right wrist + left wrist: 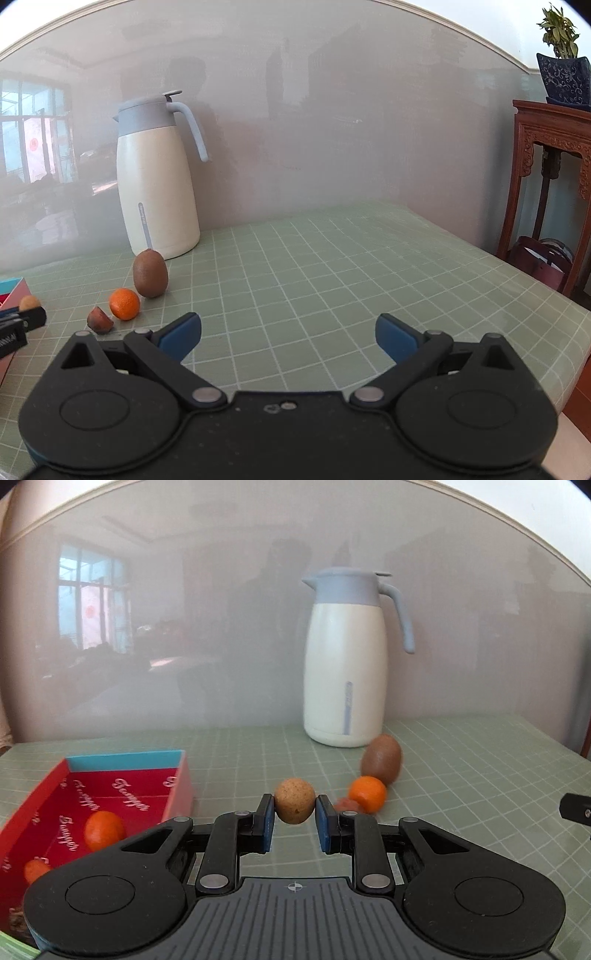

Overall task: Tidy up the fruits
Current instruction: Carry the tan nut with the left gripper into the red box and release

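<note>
My left gripper (294, 814) is shut on a small round tan longan (294, 800), held above the green mat just right of the red box (37, 805). The box holds two small oranges (104, 830) and a dark fruit at its near corner. On the mat lie a kiwi (381, 760), a small orange (367, 793) and a dark reddish fruit piece (346, 804). In the right wrist view my right gripper (288, 334) is open and empty over the mat, right of the kiwi (150, 273), orange (125, 303) and dark fruit piece (99, 320). The longan (29, 302) shows at the left edge.
A white thermos jug with a blue-grey lid (347, 657) stands at the back against a glossy wall, just behind the kiwi. The green grid mat (332, 266) covers the table. A wooden stand (554, 177) with a potted plant stands beyond the table's right edge.
</note>
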Motion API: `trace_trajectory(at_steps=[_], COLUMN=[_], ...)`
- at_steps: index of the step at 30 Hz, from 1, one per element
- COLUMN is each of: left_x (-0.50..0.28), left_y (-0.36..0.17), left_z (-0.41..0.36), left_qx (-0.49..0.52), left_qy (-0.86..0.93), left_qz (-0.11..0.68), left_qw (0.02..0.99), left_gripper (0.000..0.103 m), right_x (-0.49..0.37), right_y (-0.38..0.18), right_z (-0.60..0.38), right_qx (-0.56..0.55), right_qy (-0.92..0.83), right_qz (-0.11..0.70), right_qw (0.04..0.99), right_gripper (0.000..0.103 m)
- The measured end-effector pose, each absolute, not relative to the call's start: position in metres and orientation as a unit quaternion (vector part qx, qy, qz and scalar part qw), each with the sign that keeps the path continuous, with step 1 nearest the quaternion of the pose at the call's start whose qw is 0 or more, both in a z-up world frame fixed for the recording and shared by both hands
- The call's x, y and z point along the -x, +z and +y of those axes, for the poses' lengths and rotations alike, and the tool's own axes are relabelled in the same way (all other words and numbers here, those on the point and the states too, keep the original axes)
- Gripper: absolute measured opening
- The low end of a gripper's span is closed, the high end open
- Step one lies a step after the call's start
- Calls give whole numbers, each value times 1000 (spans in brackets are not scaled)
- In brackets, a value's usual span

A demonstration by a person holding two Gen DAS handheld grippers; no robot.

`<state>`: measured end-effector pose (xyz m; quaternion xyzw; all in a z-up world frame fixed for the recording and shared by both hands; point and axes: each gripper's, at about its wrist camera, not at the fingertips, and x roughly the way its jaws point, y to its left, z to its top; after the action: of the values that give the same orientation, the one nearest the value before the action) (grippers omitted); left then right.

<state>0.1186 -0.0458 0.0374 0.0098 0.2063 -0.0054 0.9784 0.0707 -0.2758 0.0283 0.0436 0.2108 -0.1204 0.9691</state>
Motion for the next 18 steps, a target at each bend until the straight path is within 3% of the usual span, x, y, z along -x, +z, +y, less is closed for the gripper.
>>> trace_trajectory(at_steps=[9,18], left_x=[-122,-129], left_y=[35,14], left_z=[49,93], left_qx=[47,79], left_qy=[117,143], left_qz=[237,297], left_qw=[963,941], left_gripper=[24,24], right_x=[-83,-97], right_y=[28,23], right_z=[-233,-191], right_qx=[-21,0], right_qy=[-80,-41], right_qz=[214,220], right_qw=[973,975], right_gripper=[101,101])
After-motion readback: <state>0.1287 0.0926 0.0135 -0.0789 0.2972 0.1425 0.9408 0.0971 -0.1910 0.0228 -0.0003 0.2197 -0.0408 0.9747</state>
